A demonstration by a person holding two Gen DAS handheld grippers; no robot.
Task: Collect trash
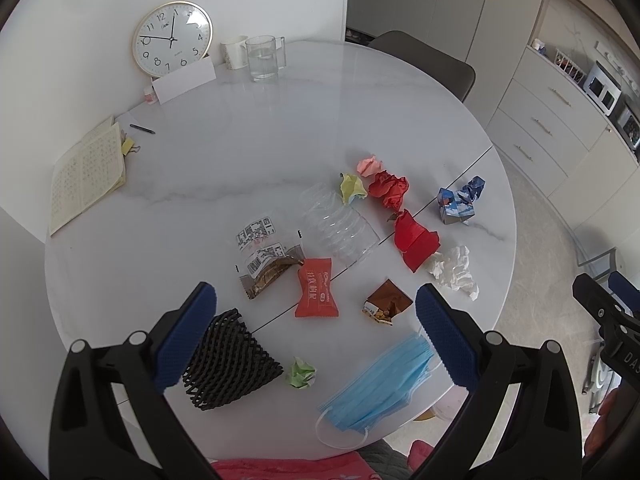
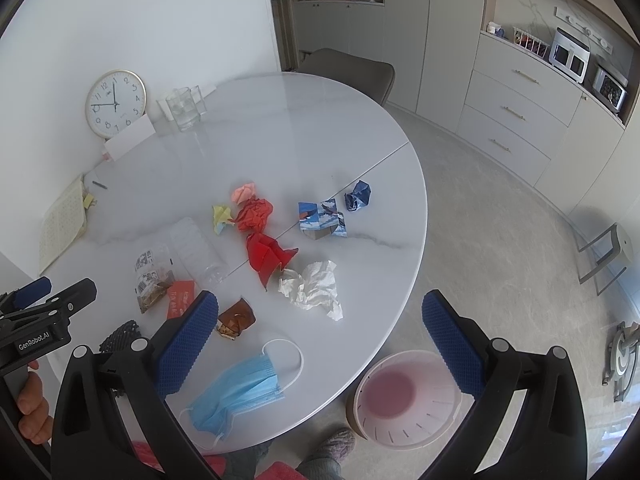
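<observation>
Trash lies scattered on a round white table. In the left wrist view I see a blue face mask, black foam netting, a small green paper ball, a red snack wrapper, a brown wrapper, white tissue, red crumpled paper and a clear plastic tray. My left gripper is open and empty above the near trash. My right gripper is open and empty over the table's near edge, above the mask. A pink bin stands on the floor below.
A clock, a glass pitcher, a mug, a notebook and a pen sit at the table's far side. A grey chair stands behind. Cabinets line the right wall. A stool stands on the floor.
</observation>
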